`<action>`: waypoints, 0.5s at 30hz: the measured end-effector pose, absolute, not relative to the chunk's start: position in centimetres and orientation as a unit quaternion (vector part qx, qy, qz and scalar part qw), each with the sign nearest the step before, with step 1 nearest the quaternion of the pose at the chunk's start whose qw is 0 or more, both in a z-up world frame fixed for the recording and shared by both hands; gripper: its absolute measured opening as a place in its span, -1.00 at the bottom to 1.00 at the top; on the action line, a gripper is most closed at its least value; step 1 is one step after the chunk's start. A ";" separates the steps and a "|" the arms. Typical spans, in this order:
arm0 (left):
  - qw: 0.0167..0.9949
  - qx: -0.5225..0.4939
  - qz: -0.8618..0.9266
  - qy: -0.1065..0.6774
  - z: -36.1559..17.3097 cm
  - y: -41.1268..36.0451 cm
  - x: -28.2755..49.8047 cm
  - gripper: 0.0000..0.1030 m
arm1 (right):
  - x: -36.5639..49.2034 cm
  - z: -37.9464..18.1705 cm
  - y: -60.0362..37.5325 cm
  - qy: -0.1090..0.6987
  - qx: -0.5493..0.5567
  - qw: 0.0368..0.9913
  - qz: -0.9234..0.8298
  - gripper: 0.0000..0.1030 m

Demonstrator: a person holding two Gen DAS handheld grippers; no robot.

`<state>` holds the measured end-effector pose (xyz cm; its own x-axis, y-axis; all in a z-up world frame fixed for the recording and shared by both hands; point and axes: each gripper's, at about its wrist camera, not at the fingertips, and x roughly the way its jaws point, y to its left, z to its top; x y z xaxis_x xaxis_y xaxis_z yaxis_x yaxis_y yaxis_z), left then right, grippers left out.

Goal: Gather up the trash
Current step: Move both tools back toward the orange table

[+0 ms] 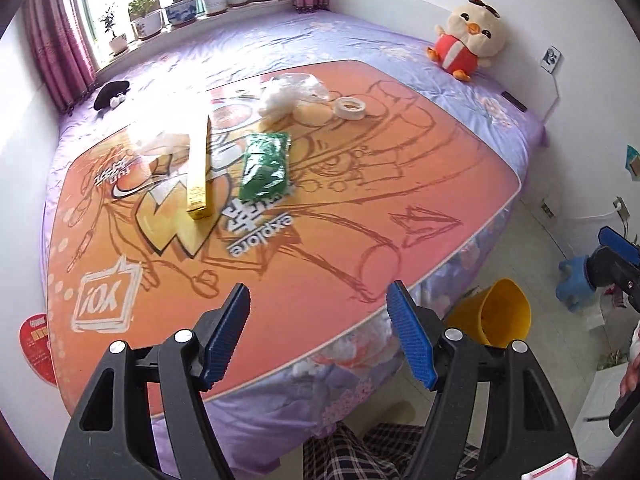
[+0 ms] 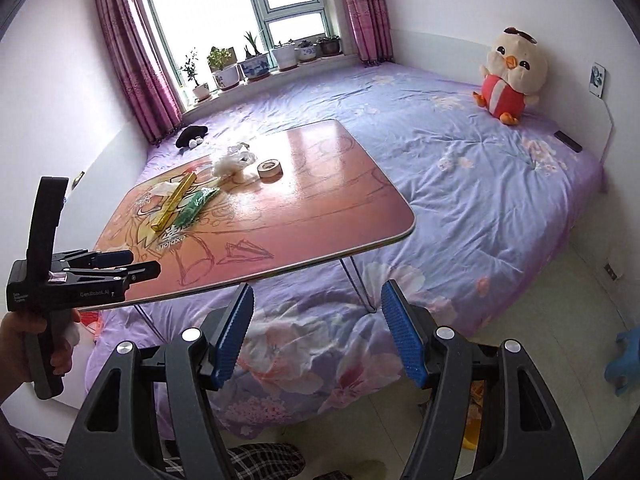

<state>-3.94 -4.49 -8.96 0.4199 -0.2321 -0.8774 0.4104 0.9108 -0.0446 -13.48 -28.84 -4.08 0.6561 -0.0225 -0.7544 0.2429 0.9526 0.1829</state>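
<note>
Trash lies on the far left part of an orange low table on the bed: a long yellow box, a green packet, crumpled white tissue and plastic, clear plastic and a tape roll. They also show in the right wrist view: yellow box, green packet, tissue, tape roll. My left gripper is open and empty over the table's near edge. My right gripper is open and empty over the bed, right of the table. A yellow bin stands on the floor.
A purple floral bedspread covers the bed. A chick plush sits by the wall. A black item lies near the window. Potted plants line the sill. A blue stool stands on the floor.
</note>
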 end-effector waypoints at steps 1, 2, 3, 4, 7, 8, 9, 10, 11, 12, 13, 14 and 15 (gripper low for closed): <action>0.839 0.085 -0.185 0.504 -9.0 -3.8 -3.1 0.37 | -12.5 -4.1 -28.3 0.409 0.132 0.900 -0.070 0.30; 0.841 0.083 -0.179 0.504 -9.2 -3.2 -2.2 0.38 | -11.4 -4.2 -27.8 0.409 0.130 0.901 -0.067 0.30; 0.842 0.081 -0.175 0.504 -9.3 -2.5 -1.3 0.38 | -10.2 -4.3 -27.3 0.408 0.129 0.902 -0.064 0.30; 0.843 0.079 -0.170 0.504 -9.4 -1.8 -0.4 0.38 | -9.2 -4.4 -26.9 0.408 0.129 0.902 -0.062 0.30; 0.846 0.074 -0.160 0.504 -9.7 0.0 2.4 0.38 | -5.9 -5.0 -25.7 0.410 0.118 0.903 -0.057 0.30; 0.847 0.072 -0.156 0.503 -9.8 0.5 3.3 0.38 | -4.8 -5.3 -25.5 0.413 0.115 0.902 -0.055 0.30; 0.848 0.070 -0.152 0.503 -9.9 1.0 4.2 0.38 | -3.8 -5.5 -25.3 0.415 0.115 0.901 -0.054 0.30; 0.849 0.069 -0.148 0.503 -10.0 1.4 5.2 0.38 | -2.8 -5.7 -25.0 0.415 0.116 0.901 -0.054 0.30; 0.850 0.067 -0.143 0.503 -10.1 1.9 6.1 0.38 | -1.9 -6.0 -24.9 0.417 0.117 0.900 -0.053 0.30; 0.850 0.065 -0.138 0.504 -10.3 2.4 6.9 0.38 | -0.9 -6.2 -24.7 0.419 0.117 0.899 -0.053 0.30; 0.850 0.063 -0.134 0.505 -10.5 2.9 7.8 0.38 | 0.0 -6.5 -24.6 0.421 0.119 0.898 -0.053 0.30; 0.850 0.061 -0.131 0.507 -10.8 3.3 8.7 0.38 | 0.8 -6.8 -24.5 0.423 0.119 0.897 -0.054 0.30; 0.849 0.062 -0.127 0.509 -11.1 3.8 9.5 0.38 | 1.6 -7.0 -24.4 0.425 0.118 0.896 -0.055 0.31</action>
